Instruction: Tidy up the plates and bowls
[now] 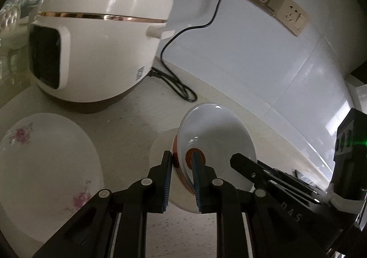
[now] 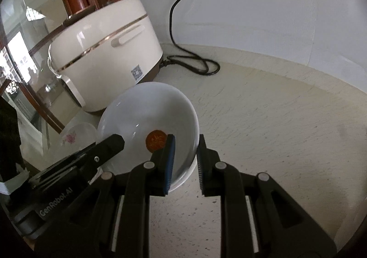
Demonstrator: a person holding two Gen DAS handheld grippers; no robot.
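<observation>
Both my tongs, left [image 1: 182,174] and right [image 2: 185,161], pinch opposite rims of the bowl [image 2: 149,120], tilted above the counter [image 2: 263,131] near the cooker [image 1: 98,40].

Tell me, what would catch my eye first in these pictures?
Probably the white bowl with an orange sticker inside, tilted above the pale counter, with both pairs of tongs, left and right, pinching opposite sides of its rim. Behind it stands a big white rice cooker, its black cord plugged into a wall socket. A flowered plate lies at the left.
</observation>
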